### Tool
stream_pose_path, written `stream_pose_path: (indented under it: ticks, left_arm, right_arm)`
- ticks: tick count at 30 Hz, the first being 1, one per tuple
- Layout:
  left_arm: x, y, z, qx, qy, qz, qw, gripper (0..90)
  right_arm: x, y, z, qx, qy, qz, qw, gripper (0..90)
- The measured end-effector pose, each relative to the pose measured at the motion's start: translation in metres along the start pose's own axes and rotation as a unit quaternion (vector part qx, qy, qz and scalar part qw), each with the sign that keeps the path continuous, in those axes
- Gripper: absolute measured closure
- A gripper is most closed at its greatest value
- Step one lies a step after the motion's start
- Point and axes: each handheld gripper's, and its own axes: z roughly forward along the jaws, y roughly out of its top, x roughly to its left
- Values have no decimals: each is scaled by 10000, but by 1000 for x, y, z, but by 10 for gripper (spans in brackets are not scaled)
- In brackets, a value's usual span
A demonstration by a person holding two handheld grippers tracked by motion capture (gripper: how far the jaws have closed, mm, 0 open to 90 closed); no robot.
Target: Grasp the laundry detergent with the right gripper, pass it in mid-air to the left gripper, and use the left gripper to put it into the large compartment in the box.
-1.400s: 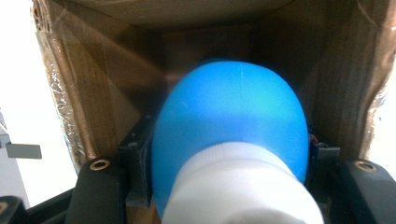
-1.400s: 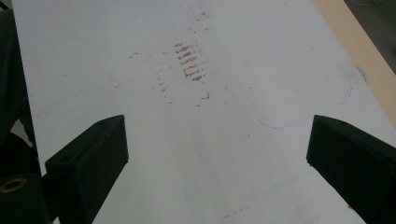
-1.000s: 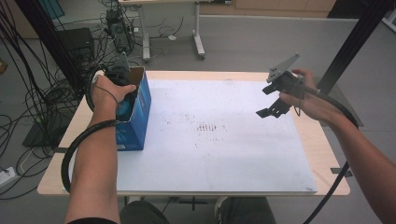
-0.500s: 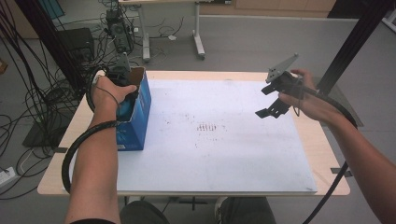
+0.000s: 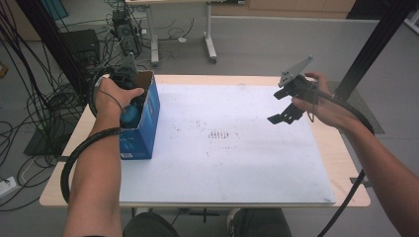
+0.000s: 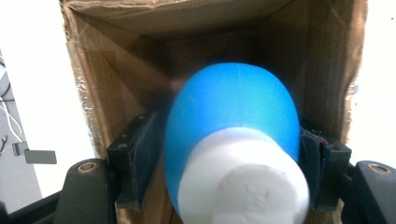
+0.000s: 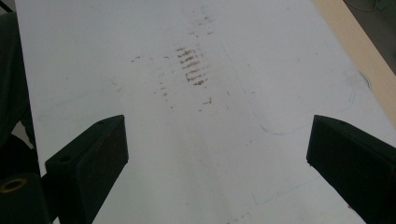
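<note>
Little change is noted against the frames a second and half a second earlier: the blue box (image 5: 141, 121) stands at the same spot at the 9 o'clock edge of the white mat (image 5: 222, 143), and the left hand (image 5: 112, 96) remains over its open top. The left gripper (image 6: 231, 154) is seen clenched on a blue bottle with a white cap (image 6: 233, 149), both jaws pressed against the bottle's sides, the whole held inside the brown cardboard interior of the box. From the steadiness it is judged that the bottle is at the mouth of the box, either being seated or about to be drawn out; which of the two cannot be told. In the high view a sliver of the bottle's blue is glimpsed just under the left hand at the box's rim. The left forearm is carried straight up from 6 o'clock, wrist bent down over the box. The right gripper (image 5: 286, 111) is held aloft near 2 o'clock, barely shifted, jaws spread wide and empty, pointed down and inward over the mat's smudged centre (image 7: 191, 65). The right hand (image 5: 321, 101) is kept well apart from the box.
</note>
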Motion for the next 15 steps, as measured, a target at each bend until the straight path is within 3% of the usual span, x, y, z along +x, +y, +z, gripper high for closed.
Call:
stream_pose_path:
  ticks: [15]
  left_arm:
    - [-7, -4, -14, -3, 85, 142, 9999, 300]
  right_arm:
    - [4, 5, -1, -92, -18, -54, 9999, 55]
